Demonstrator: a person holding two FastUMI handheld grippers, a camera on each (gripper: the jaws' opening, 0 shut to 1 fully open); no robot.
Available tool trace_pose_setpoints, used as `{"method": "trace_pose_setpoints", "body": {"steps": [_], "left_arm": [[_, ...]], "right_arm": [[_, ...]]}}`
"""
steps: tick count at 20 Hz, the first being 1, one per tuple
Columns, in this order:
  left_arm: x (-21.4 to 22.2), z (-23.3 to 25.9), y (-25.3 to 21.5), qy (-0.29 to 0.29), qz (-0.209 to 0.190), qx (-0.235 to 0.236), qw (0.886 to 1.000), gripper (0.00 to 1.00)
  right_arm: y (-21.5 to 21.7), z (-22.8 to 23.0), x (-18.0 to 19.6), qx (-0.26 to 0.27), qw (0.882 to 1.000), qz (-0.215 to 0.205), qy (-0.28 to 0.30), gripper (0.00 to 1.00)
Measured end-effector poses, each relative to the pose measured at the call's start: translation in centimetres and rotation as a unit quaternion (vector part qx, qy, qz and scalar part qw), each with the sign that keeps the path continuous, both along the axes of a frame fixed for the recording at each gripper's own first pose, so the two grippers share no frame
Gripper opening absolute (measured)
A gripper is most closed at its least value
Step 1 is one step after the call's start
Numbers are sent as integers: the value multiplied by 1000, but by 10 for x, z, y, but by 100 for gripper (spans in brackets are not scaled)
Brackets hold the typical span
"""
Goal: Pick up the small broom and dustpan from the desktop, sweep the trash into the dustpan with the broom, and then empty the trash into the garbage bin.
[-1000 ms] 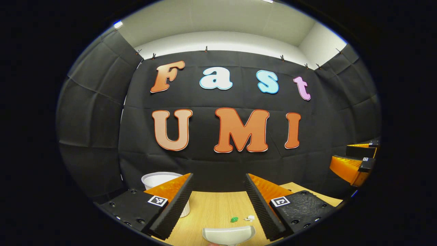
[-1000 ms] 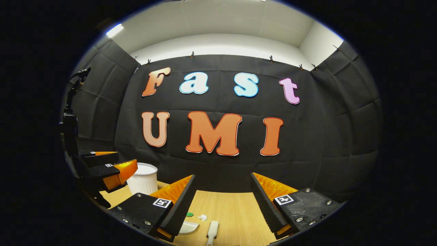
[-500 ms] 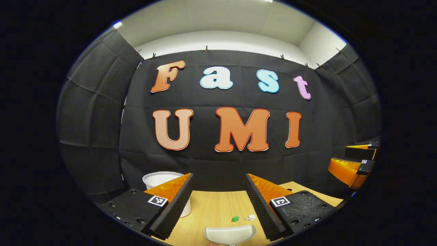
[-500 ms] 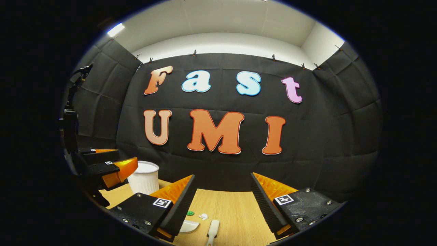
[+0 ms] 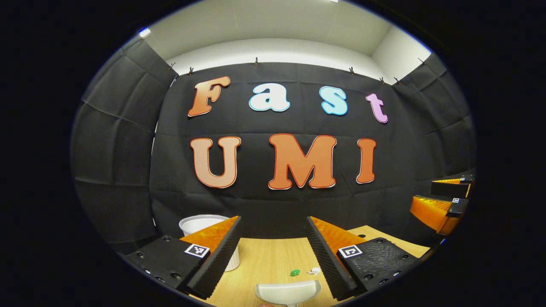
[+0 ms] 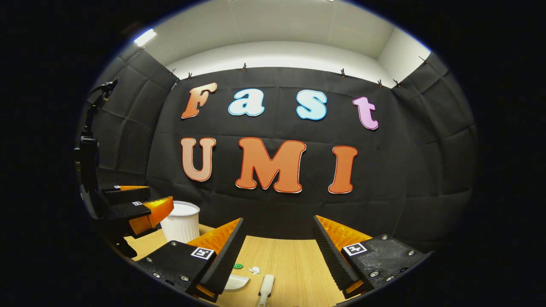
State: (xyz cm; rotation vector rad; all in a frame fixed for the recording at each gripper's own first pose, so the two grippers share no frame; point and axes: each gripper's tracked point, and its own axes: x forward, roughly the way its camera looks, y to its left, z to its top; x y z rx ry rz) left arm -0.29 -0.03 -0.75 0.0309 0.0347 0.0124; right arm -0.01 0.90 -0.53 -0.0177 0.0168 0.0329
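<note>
Dustpan [image 5: 288,292] lies below left gripper [image 5: 273,228]; both grippers [image 6: 277,230] spread wide, holding nothing

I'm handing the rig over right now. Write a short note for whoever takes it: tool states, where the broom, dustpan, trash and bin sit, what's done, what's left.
Left tool: open, holding nothing, above the desk, lined up with the dustpan.
Right tool: open, holding nothing, with the broom handle lying between and below its fingers.
Dustpan and broom lie on the desk, side by side, not yet picked up.
Trash: a green scrap and white scraps on the desk just beyond the dustpan.
Bin: upright at the back left of the desk.
Done: nothing yet.
Left: grasp dustpan and broom, sweep the trash in, empty it into the bin.
</note>
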Motion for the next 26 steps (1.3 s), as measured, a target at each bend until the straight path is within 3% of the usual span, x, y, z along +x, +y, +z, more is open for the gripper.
{"method": "trace_pose_setpoints", "body": {"steps": [4, 11, 19, 22, 26], "left_arm": [[-1, 3, 0, -4, 1, 1, 1000, 94], [3, 25, 20, -38, -31, 8, 999, 95], [16, 38, 14, -50, -124, 74, 988, 93], [0, 30, 2, -40, -126, 43, 990, 93], [-8, -6, -8, -1, -77, -29, 997, 93]], "right_arm": [[-1, -1, 1, 2, 1000, 0, 2, 94], [-9, 5, 7, 2, 1000, -8, -7, 94], [4, 2, 11, -4, 1000, 13, -5, 94], [4, 1, 8, -10, 1000, 17, -9, 94], [1, -11, 10, -12, 1000, 19, 6, 93]]}}
